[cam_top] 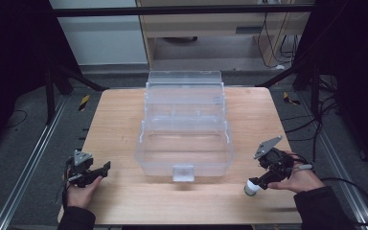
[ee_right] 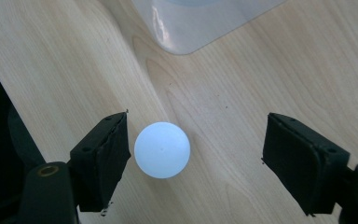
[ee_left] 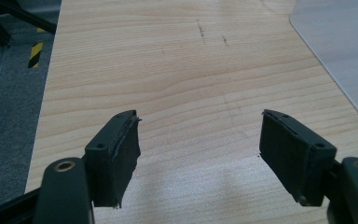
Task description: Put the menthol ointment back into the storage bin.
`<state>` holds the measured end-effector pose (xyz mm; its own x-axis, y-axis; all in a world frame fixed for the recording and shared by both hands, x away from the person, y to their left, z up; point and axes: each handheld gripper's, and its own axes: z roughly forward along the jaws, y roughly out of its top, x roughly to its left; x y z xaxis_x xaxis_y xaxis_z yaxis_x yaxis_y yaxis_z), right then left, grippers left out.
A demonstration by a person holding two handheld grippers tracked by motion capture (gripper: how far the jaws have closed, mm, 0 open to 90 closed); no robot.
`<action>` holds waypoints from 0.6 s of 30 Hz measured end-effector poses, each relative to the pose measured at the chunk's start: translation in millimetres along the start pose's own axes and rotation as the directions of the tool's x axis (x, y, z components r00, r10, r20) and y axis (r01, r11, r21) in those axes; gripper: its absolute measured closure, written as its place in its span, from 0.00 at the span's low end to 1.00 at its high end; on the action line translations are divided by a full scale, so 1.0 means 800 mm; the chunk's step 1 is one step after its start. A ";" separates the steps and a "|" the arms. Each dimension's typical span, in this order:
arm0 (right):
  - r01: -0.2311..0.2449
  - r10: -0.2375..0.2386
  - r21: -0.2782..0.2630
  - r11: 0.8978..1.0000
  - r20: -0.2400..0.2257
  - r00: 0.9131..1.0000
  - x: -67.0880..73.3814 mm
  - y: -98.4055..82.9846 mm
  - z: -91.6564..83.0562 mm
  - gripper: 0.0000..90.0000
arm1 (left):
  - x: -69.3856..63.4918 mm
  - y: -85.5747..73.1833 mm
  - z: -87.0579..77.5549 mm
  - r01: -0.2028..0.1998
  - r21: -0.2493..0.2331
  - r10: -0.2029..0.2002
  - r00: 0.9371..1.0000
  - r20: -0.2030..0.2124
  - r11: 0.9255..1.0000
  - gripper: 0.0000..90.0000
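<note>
A clear plastic box, thin-walled and glossy with stepped tiers, rounded corners and a small square latch tab on its near wall, stands in the middle of a pale wooden table with fine straight grain. Everything else is placed from that box. Near the box's near right corner, a little out from it toward the person, lies a small white ball, smooth, matt and evenly round; in the high view it shows as a pale round spot on the wood. The right gripper stands over it with its flat black rubber pads wide apart: the ball sits between them, close beside the left pad in the right gripper view and well clear of the other, neither pressing on it. Off the box's near left corner, the left gripper hangs over bare wood, its blocky jaws spread wide with nothing between them
</note>
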<state>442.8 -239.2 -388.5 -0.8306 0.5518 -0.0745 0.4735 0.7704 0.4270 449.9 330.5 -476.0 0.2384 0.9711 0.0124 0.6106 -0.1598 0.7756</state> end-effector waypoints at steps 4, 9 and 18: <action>0.017 -0.017 0.022 1.000 -0.008 1.000 0.003 -0.001 0.006 0.27 | -0.001 0.000 0.000 -0.006 0.000 0.006 1.000 -0.003 1.000 0.31; 0.030 -0.029 0.052 0.998 -0.020 0.999 0.005 -0.004 0.012 0.28 | -0.002 0.000 0.000 -0.008 0.000 0.008 1.000 -0.003 1.000 0.31; 0.065 -0.061 0.095 0.993 -0.036 0.997 0.008 -0.006 0.021 0.33 | -0.002 0.000 0.000 -0.009 0.001 0.009 1.000 -0.004 1.000 0.31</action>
<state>440.3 -233.9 -405.8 -0.8682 0.4915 -0.0677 0.4446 0.8313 0.3335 449.6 329.2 -475.7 0.2405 0.9704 0.0221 0.6091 -0.1686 0.7749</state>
